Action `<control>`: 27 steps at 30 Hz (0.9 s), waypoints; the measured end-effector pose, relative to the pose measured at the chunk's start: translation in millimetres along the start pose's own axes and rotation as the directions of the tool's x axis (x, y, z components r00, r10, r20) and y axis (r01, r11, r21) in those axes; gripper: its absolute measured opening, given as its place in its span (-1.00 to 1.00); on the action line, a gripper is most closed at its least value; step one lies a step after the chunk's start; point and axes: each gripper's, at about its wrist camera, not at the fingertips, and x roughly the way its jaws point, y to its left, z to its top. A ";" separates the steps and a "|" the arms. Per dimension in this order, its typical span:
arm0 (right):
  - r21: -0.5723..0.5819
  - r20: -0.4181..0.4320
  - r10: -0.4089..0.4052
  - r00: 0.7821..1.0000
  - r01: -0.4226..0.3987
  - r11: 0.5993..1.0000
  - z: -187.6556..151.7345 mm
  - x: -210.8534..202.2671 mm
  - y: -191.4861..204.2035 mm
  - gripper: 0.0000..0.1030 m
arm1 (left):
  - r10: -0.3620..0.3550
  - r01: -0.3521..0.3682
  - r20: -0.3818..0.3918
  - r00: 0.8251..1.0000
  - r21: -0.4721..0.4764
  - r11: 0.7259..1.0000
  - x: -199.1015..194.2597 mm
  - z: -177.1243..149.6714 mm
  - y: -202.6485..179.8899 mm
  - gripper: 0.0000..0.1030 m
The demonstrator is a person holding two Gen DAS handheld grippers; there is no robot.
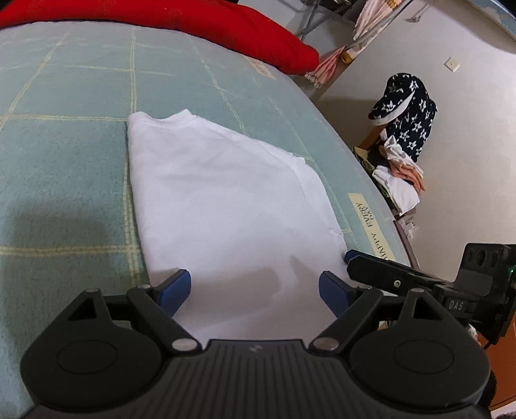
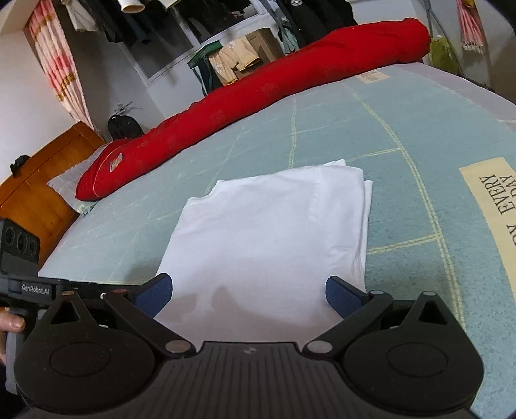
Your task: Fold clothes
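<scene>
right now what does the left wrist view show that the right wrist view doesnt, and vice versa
Only the left wrist view shows the navy star-print garment draped beside the bed, the small clothes pile below it, and the right gripper from the side.

Only the right wrist view shows the wooden headboard, the dark clothes hanging above, and a hand on the other tool.

Both show the folded white shirt on the blue checked bedspread, the red bolster, and open jaws over the shirt's near edge.
</scene>
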 end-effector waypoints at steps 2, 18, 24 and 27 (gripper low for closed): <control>0.003 0.006 -0.009 1.000 0.009 1.000 1.2 -2.8 0.6 1.00 | 0.015 -0.015 0.006 1.000 0.007 1.000 -5.3 -1.1 -3.9 0.68; -0.001 -0.030 -0.026 0.999 0.026 1.000 -11.6 -24.6 0.4 1.00 | 0.017 -0.018 0.019 1.000 0.040 0.999 -20.6 -23.1 -14.4 0.69; -0.016 -0.020 -0.007 1.000 0.007 1.000 -7.5 -26.1 7.9 1.00 | 0.003 -0.004 0.030 1.000 0.050 0.999 -26.5 -23.5 -18.0 0.70; -0.023 -0.047 -0.008 0.999 0.007 1.000 -12.6 -22.8 9.5 1.00 | 0.004 -0.005 0.008 1.000 0.039 0.999 -22.6 -30.2 -16.2 0.70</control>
